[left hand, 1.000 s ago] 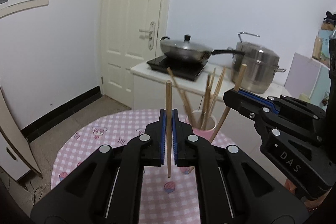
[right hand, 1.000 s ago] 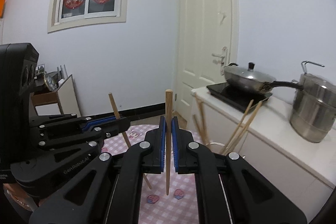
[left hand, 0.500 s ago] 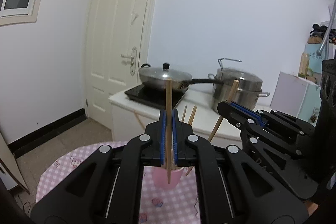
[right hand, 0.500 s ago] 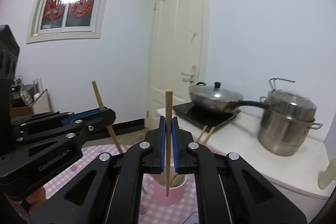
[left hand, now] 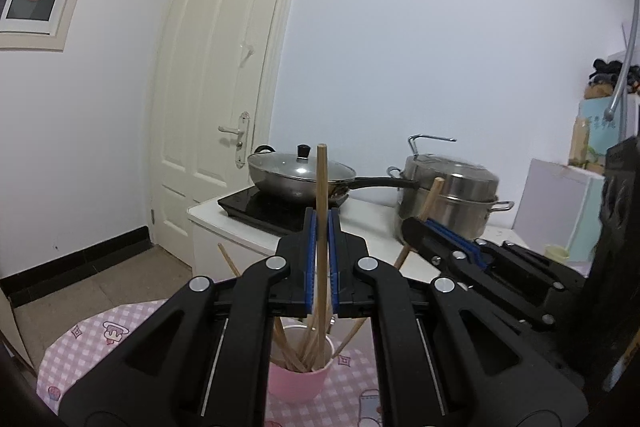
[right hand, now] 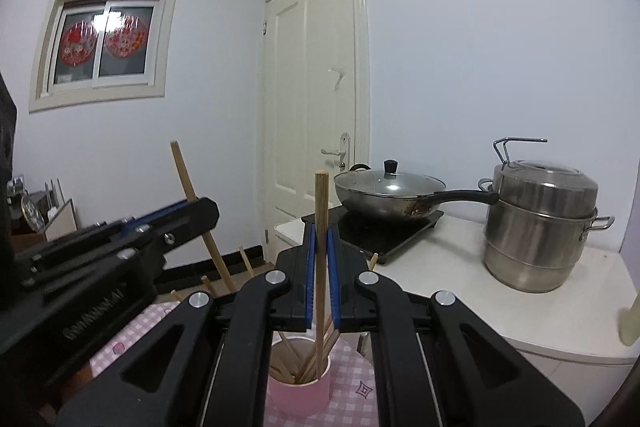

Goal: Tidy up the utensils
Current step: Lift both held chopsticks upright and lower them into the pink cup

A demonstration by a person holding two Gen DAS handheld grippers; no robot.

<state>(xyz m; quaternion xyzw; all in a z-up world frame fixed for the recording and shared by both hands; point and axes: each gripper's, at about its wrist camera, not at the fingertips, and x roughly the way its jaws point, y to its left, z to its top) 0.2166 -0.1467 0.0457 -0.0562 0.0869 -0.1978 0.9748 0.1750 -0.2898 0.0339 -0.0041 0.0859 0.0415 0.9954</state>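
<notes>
My left gripper [left hand: 321, 217] is shut on a wooden chopstick [left hand: 321, 179] that stands upright between its blue pads. The stick's lower end lines up with the mouth of a pink cup [left hand: 298, 381] holding several chopsticks. In the right wrist view my right gripper [right hand: 320, 227] is shut on a second upright chopstick [right hand: 320, 199], whose tip also points into the pink cup [right hand: 300, 397]. Each gripper shows in the other's view: the right gripper [left hand: 416, 227] grips its tilted stick [left hand: 431, 195], and the left gripper [right hand: 202, 213] grips its own [right hand: 185, 173]. Whether either tip is inside the cup I cannot tell.
The cup stands on a round table with a pink checked cloth [left hand: 84, 343]. Behind it a white counter [right hand: 480, 307] carries an induction hob with a lidded wok [left hand: 300, 175] and a steel steamer pot [right hand: 540, 223]. A cream door [left hand: 216, 99] is further back.
Both grippers have carried their chopsticks towards the cup and a little upward. The cup has slid from ahead of the jaws to just beneath them. Both grips stay the same.
</notes>
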